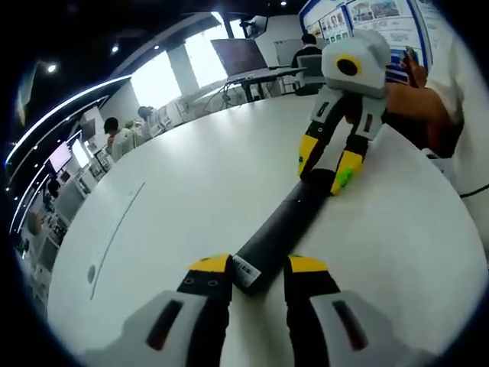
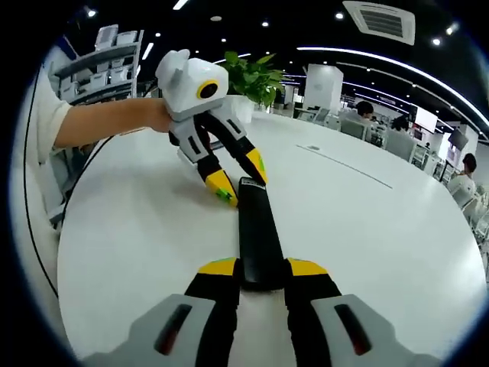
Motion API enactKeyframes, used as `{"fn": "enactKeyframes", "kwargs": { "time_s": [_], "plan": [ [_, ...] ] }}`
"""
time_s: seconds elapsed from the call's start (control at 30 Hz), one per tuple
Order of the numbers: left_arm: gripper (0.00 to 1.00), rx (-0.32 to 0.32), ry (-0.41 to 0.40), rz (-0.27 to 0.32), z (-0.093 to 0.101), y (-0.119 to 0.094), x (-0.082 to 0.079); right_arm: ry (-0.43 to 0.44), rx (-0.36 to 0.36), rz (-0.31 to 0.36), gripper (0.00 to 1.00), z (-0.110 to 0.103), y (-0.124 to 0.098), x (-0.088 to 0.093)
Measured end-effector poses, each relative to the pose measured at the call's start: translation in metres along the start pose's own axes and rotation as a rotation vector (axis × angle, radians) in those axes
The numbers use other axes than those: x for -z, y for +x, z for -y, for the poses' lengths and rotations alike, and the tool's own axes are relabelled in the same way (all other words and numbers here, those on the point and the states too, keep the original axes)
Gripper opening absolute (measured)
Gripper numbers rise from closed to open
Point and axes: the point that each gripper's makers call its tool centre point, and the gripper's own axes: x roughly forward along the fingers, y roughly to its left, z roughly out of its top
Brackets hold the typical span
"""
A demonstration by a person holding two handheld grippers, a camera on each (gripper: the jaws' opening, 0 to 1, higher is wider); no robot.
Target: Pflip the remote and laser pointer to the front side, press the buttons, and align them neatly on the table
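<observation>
Remote [image 2: 257, 233] lies flat on the white table [image 2: 367, 229], a long dark bar with a gripper at each end. In the right gripper view your right gripper [image 2: 258, 269] has its jaws set close on either side of the near end, touching or nearly so; whether they truly pinch it you cannot tell from here. At the far end your left gripper [image 2: 233, 183] comes down with its yellow tips spread, one beside the remote's corner and one past it, with a small green thing [image 2: 224, 195] at the tip that is too small to name.

In the left gripper view the jaws straddle the remote's label end [image 1: 246, 270], parted a little wider than the body.

You look to be at the flip or squaring step for the remote. Next you need both ends gripped evenly, then one roll about its length without skidding.
</observation>
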Motion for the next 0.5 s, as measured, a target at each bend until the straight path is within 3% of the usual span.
{"fn": "enactKeyframes", "kwargs": {
  "time_s": [0.1, 0.5],
  "plan": [
    [0.28, 0.002, -0.003, 0.0, -0.0001, 0.0, 0.0001, -0.147, 0.045, -0.013, 0.24, 0.0018, 0.0018, -0.0036],
    [0.29, 0.004, 0.007, 0.015, -0.0004, -0.001, 0.0003, -0.119, 0.026, -0.058, 0.23, 0.0007, 0.0012, -0.0045]
  ]
}}
